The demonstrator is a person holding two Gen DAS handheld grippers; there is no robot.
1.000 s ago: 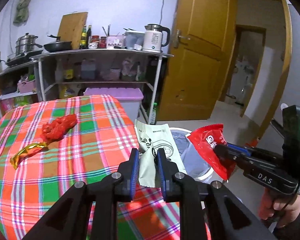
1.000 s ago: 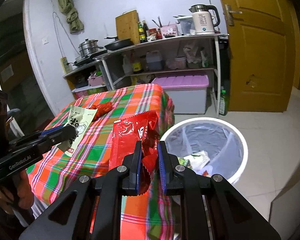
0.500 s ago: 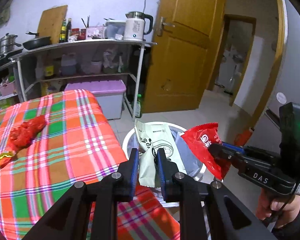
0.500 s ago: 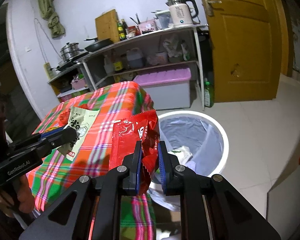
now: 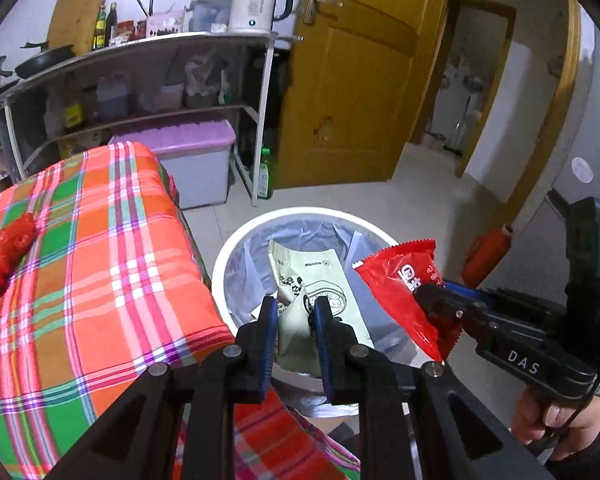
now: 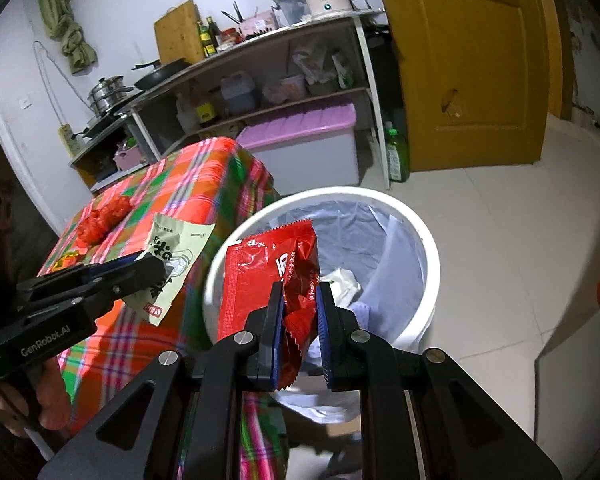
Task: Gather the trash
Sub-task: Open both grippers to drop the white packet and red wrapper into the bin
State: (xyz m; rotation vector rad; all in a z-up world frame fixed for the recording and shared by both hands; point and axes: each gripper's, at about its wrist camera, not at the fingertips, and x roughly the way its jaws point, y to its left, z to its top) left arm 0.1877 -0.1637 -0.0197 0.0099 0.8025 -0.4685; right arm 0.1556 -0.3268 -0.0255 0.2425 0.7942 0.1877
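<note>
My left gripper (image 5: 295, 312) is shut on a pale green snack wrapper (image 5: 320, 280), held over the white trash bin (image 5: 236, 248) lined with a grey bag. My right gripper (image 6: 298, 300) is shut on a red snack wrapper (image 6: 260, 272), held above the bin's (image 6: 428, 248) near rim. The right gripper (image 5: 424, 292) and its red wrapper (image 5: 404, 280) show at the right of the left wrist view. The left gripper (image 6: 160, 268) and green wrapper (image 6: 176, 244) show at the left of the right wrist view. A crumpled red bag (image 5: 4, 252) lies on the plaid table (image 5: 92, 280).
A small yellow-red wrapper (image 6: 66, 258) lies near the crumpled red bag (image 6: 104, 220). Behind the table stand a metal shelf rack (image 5: 140, 80) with kitchenware, a purple-lidded bin (image 5: 188, 160) and a green bottle (image 5: 264, 172). A wooden door (image 5: 360, 80) is behind the trash bin.
Both grippers have moved right, from over the table edge to above the trash bin, each still holding its wrapper.
</note>
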